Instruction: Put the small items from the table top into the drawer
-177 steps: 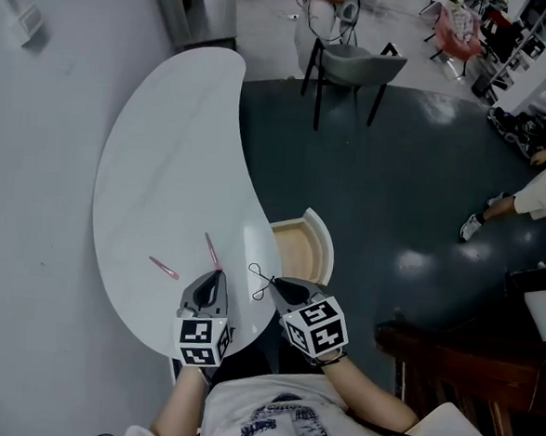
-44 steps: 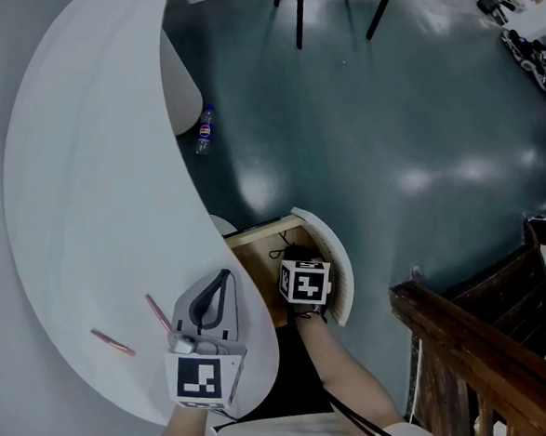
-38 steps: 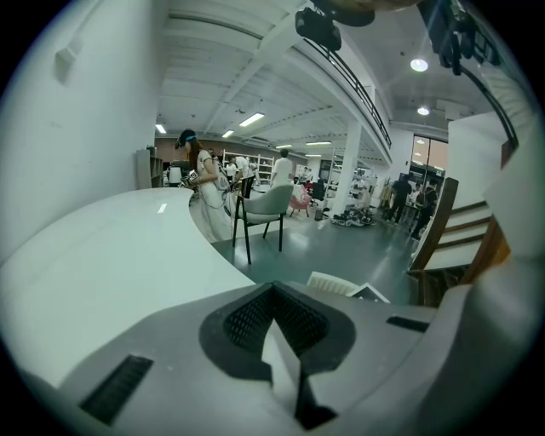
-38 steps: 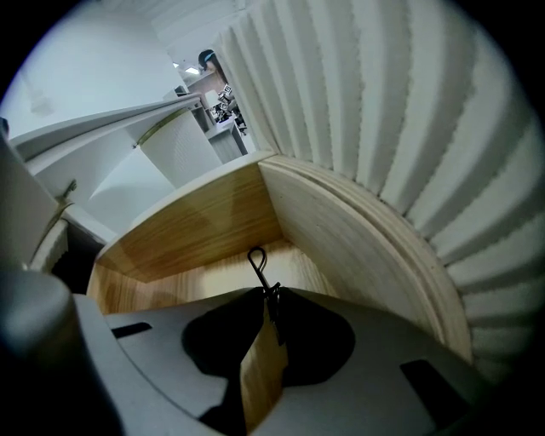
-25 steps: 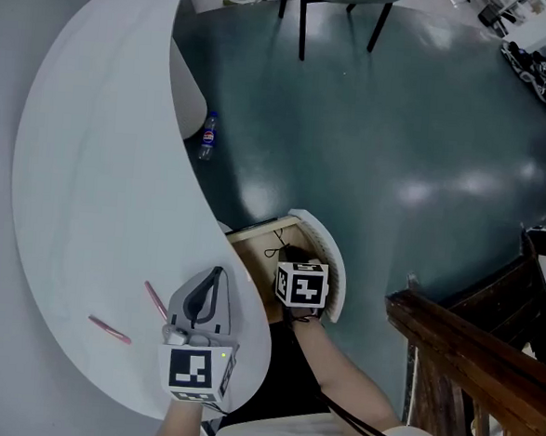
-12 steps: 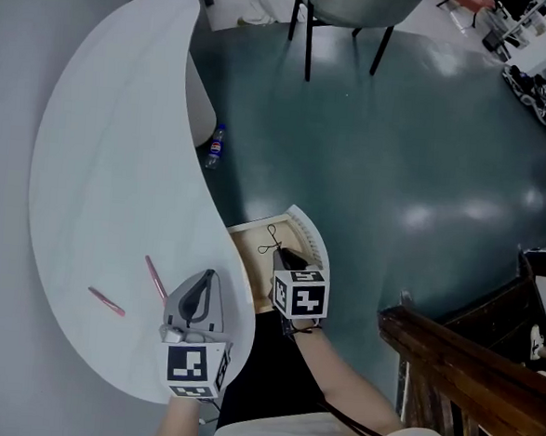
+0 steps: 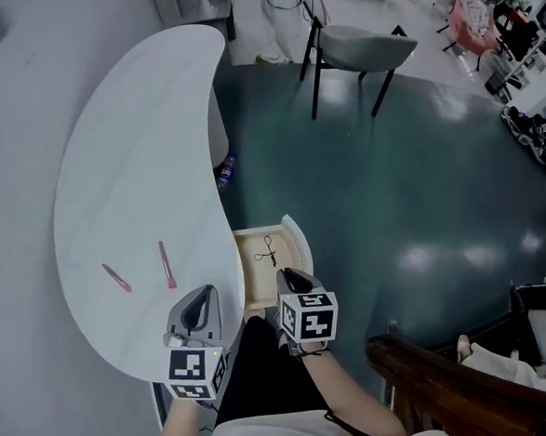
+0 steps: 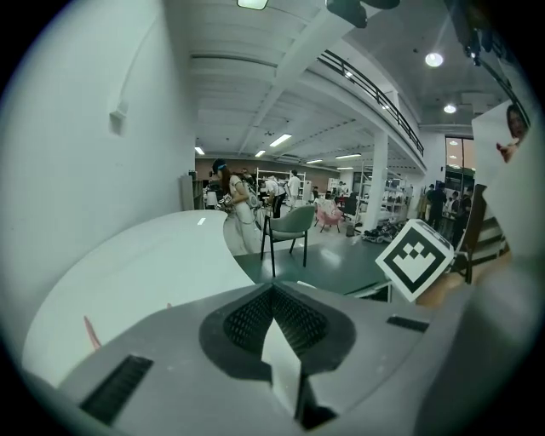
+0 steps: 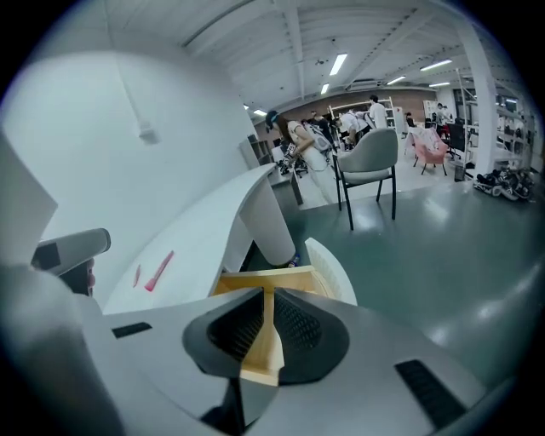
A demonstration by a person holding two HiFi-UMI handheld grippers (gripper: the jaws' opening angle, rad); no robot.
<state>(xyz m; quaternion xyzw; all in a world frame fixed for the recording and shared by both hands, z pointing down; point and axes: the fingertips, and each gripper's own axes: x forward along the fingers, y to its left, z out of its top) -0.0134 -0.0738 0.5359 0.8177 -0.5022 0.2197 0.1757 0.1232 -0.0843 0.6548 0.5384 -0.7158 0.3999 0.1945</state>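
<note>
Head view. Table (image 7: pixel 139 138), white. Short pink stick (image 7: pixel 116 278), leftmost. Long pink stick (image 7: pixel 165 265), just right of it, long axis running near to far. Left gripper (image 7: pixel 206 293), jaws together, empty, right of and nearer than both sticks (likely the handier one). Drawer (image 7: pixel 295 237), open, holding a black wire clip (image 7: pixel 268 251). Right gripper (image 7: pixel 287 277), jaws closed, empty, at the drawer's near end.

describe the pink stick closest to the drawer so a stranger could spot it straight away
Find the curved white table by the wall and go to its near end, beside the open wooden drawer. Two thin pink sticks lie apart there; yours is the longer pink stick nearer the drawer, not the shorter pink stick toward the wall.
</note>
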